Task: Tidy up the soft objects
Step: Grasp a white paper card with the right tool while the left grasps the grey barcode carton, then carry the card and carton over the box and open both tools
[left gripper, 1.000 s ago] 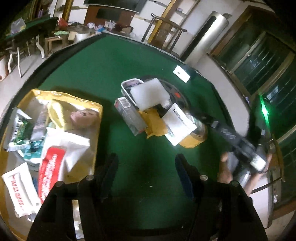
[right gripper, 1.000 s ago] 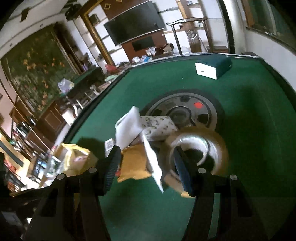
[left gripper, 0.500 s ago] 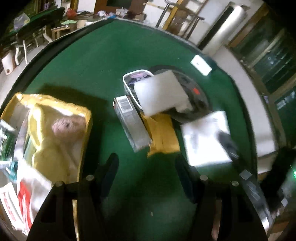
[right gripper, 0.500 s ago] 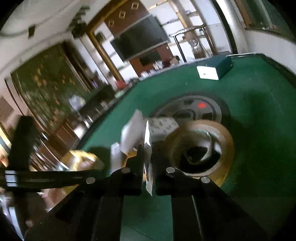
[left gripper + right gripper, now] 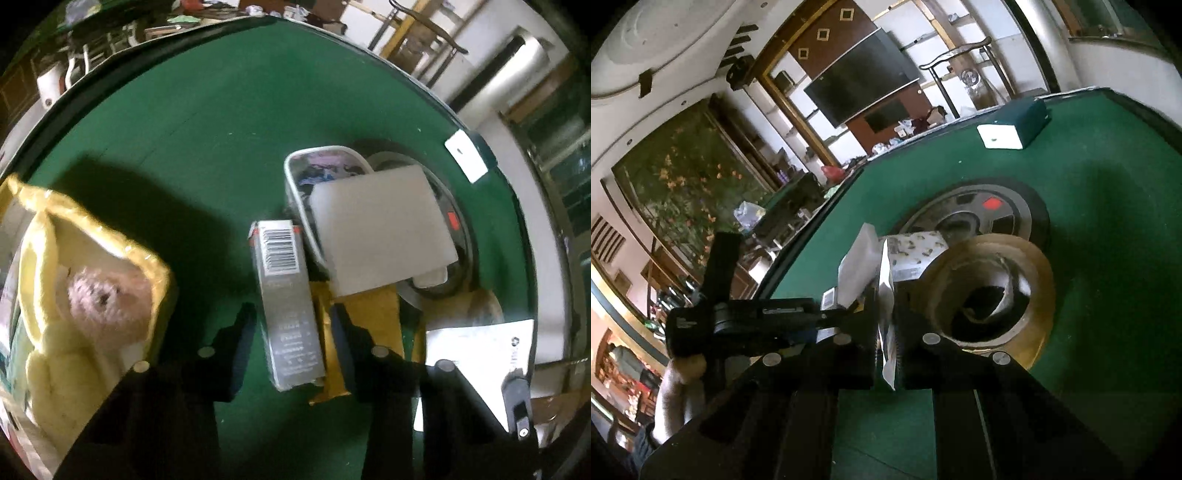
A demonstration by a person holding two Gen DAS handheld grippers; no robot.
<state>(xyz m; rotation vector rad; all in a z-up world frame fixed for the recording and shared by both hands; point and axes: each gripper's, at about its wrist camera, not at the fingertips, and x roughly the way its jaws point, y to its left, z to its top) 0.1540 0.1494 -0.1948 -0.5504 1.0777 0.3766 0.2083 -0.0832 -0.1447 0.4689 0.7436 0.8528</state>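
Note:
My left gripper [image 5: 291,325] is open, its fingers either side of a grey barcoded carton [image 5: 286,302] on the green table. A mustard-yellow padded envelope [image 5: 373,325] lies beside the carton under a white foam block [image 5: 380,229]. A yellow bag [image 5: 110,247] at the left holds a plush toy [image 5: 99,295]. My right gripper [image 5: 886,332] is shut on a flat white and silver packet [image 5: 886,314], held edge-on above the table; the packet also shows in the left wrist view [image 5: 476,354]. The left gripper's body [image 5: 746,325] shows in the right wrist view.
A large roll of clear tape [image 5: 993,288] lies right of the held packet. A round black hub [image 5: 982,214] sits in the table centre. A white-rimmed tray [image 5: 317,166] lies under the foam block. A teal and white box [image 5: 1015,125] sits near the far edge.
My right gripper closed on the white packet and lifted it off the pile. My left gripper moved forward and down until its fingers straddle the grey carton.

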